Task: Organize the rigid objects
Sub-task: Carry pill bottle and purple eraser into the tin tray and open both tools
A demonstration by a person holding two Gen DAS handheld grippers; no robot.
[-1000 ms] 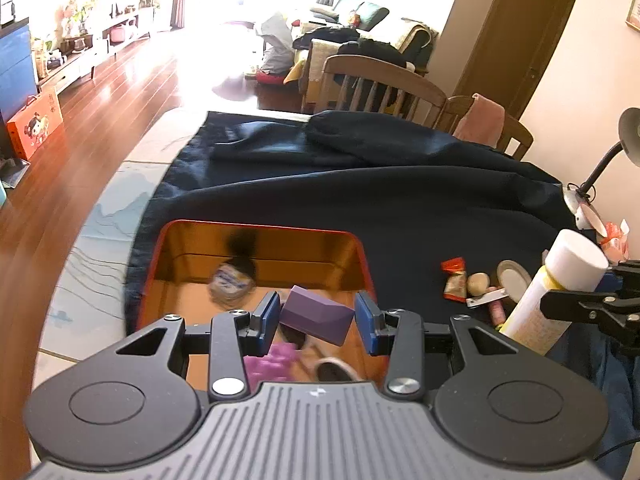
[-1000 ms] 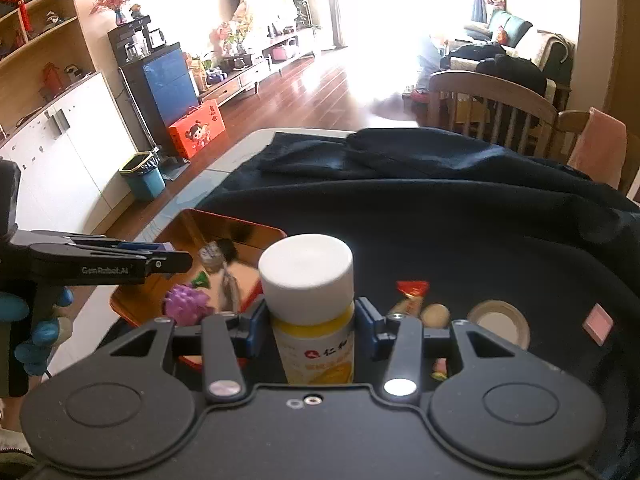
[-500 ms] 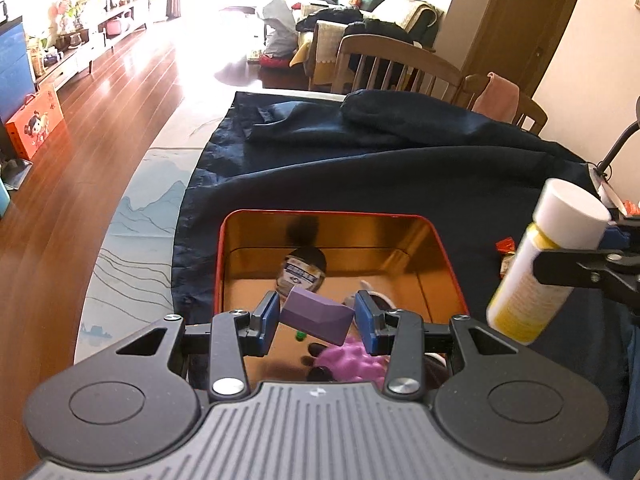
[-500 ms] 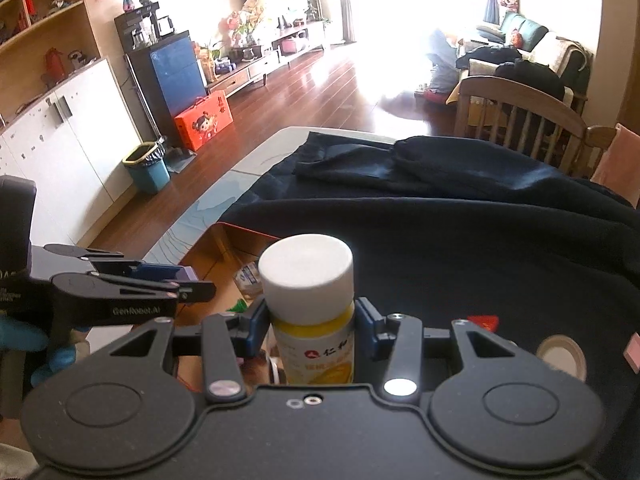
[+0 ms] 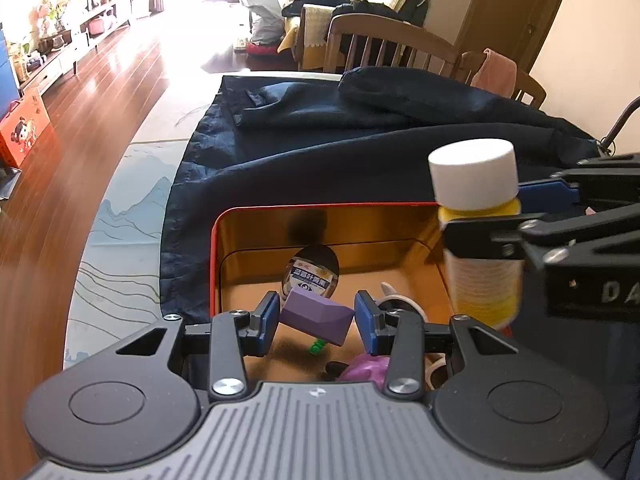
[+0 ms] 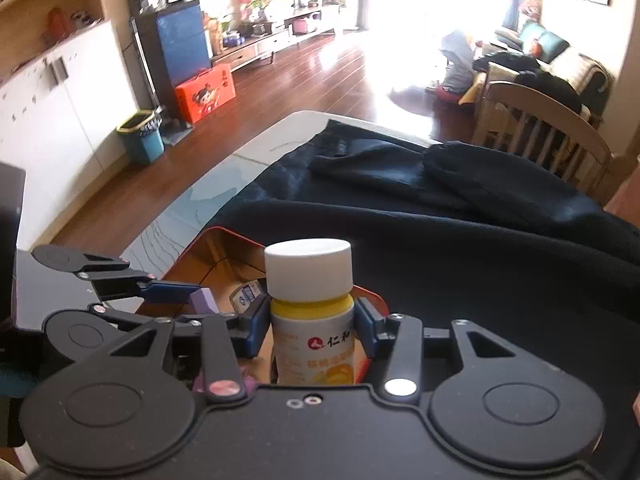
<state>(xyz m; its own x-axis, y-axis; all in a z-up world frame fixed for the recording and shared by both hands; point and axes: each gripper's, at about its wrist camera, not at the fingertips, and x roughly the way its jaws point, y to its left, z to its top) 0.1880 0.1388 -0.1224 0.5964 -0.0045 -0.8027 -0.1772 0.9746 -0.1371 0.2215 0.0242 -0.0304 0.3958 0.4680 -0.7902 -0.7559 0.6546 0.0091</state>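
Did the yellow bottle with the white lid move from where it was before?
Yes. The bottle, pinched in the right gripper, has come leftward, from above the dark cloth to the right edge of the orange tin, in the left view.

left tool (image 5: 316,317) clamped, right tool (image 6: 311,326) clamped, side by side.
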